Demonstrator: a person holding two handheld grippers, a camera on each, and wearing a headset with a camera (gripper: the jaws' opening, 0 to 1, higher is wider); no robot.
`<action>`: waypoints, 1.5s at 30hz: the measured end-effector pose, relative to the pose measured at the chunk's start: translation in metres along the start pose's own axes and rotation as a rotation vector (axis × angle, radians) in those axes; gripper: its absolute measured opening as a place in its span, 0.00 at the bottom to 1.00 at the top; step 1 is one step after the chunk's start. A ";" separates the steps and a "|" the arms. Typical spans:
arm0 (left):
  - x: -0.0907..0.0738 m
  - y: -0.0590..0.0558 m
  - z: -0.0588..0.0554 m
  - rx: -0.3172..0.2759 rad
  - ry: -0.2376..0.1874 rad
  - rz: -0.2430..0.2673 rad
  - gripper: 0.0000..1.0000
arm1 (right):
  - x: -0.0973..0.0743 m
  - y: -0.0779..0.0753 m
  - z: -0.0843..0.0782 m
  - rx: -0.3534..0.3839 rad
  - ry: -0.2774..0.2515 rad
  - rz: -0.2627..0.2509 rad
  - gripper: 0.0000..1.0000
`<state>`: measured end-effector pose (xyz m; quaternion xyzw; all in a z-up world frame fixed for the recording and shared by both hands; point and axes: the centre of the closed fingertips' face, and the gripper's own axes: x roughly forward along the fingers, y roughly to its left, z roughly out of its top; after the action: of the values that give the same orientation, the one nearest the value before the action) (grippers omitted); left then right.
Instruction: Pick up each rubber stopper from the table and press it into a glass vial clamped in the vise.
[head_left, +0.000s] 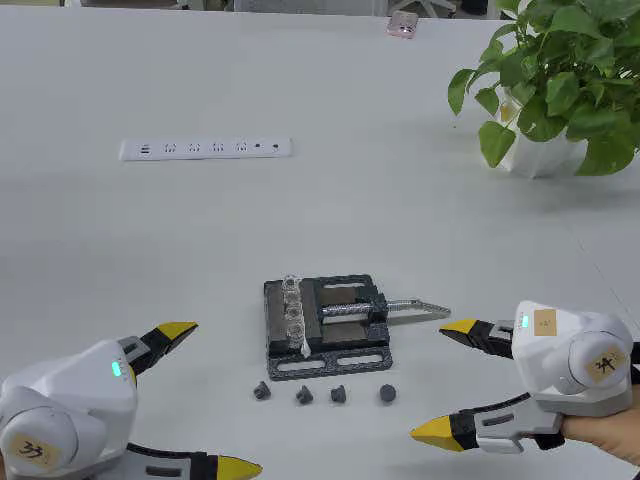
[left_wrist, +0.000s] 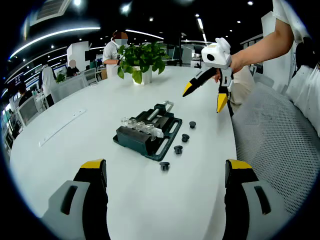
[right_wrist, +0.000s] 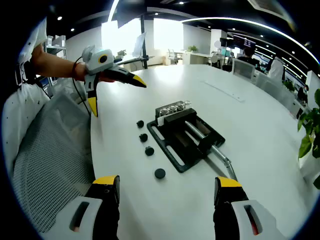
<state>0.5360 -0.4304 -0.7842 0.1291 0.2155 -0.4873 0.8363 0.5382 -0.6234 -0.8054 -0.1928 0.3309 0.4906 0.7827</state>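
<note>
Here, the black vise (head_left: 325, 325) sits on the white table (head_left: 150, 250), in the middle and near the person. Its long screw (head_left: 350, 310) runs left to right, and its thin handle (head_left: 420, 308) sticks out to the right. The glass vials (head_left: 292, 310) stand upright at the left end of the vise, mouths up, in a short row running from near to far. In the head view they blur together and are hard to count. The left gripper view shows them more from the side, as three clear vials in a line.

Four dark rubber stoppers (head_left: 304, 395) lie on the table just in front of the vise, in a row from left to right and a little apart from each other. They are too small to tell which way each one points.

The left gripper (head_left: 220, 398) hangs near and to the left with its jaws wide apart and nothing between them. Its body is cut off by the bottom edge. The right gripper (head_left: 433, 380) hangs to the right of the stoppers, also spread wide and holding nothing.

Far away lie a white power strip (head_left: 205, 149) on the left and a leafy potted plant (head_left: 560, 90) on the right. The left gripper view shows a person (left_wrist: 111, 52) standing behind the plant.
</note>
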 end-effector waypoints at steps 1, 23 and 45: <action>0.000 0.000 0.000 -0.002 -0.001 0.000 0.98 | 0.000 0.000 0.000 -0.001 0.002 0.001 0.76; 0.001 0.000 -0.002 -0.002 0.001 -0.005 0.98 | 0.004 0.001 0.002 -0.020 0.021 0.017 0.74; 0.004 0.000 -0.001 -0.010 -0.004 -0.008 0.98 | 0.007 -0.002 0.003 -0.080 0.096 0.049 0.59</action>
<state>0.5377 -0.4334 -0.7869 0.1229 0.2170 -0.4899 0.8353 0.5428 -0.6183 -0.8082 -0.2389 0.3531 0.5126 0.7453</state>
